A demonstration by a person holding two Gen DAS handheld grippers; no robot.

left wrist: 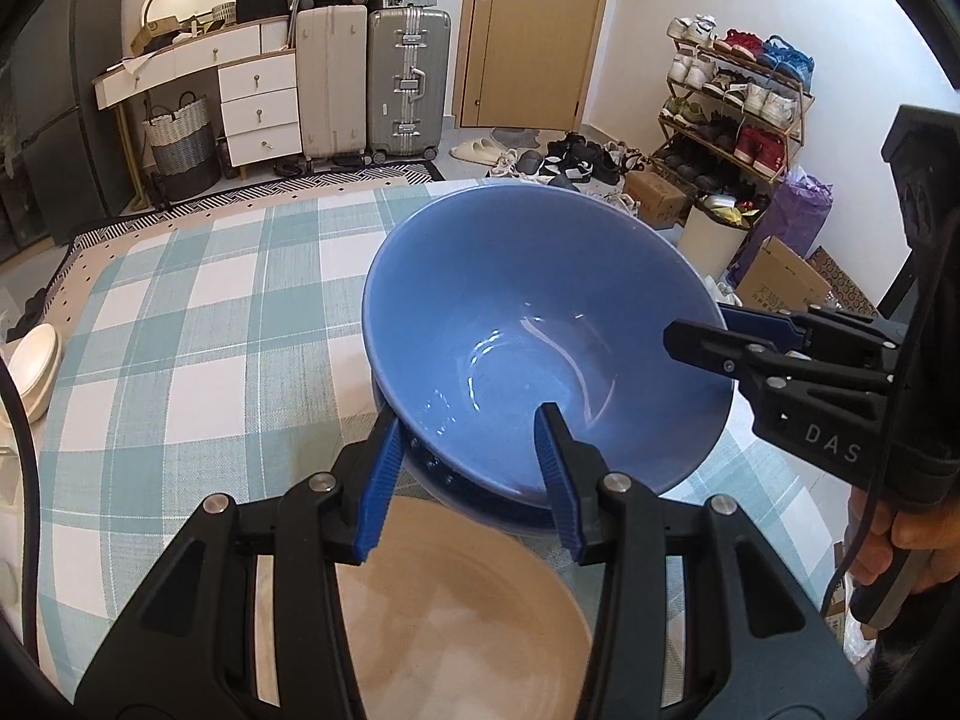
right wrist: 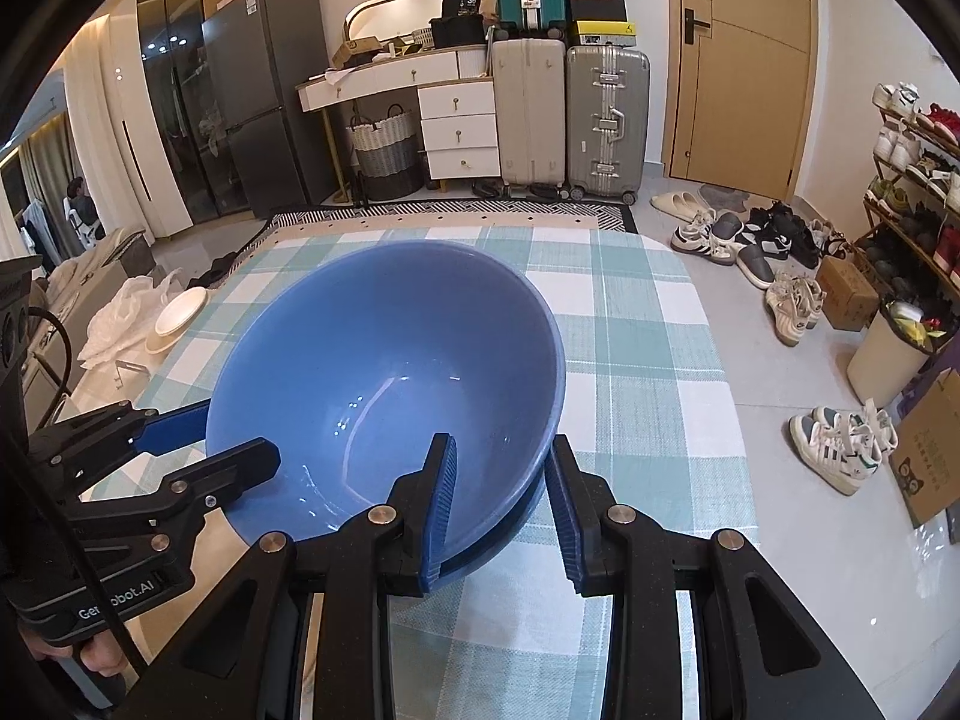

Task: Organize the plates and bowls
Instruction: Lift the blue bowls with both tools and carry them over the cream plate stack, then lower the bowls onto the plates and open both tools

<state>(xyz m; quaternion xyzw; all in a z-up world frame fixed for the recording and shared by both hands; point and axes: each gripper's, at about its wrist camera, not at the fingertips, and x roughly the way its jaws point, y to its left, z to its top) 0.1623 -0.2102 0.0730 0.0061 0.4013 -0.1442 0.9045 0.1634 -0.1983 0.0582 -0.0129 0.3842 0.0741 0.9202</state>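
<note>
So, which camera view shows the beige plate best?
The left wrist view: the beige plate fills the foreground below the blue bowl, between the left gripper's fingers. The right wrist view does not show it.

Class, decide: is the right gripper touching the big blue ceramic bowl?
Touching: right wrist view shows the right gripper clamping the blue bowl's rim between both pads.
</note>
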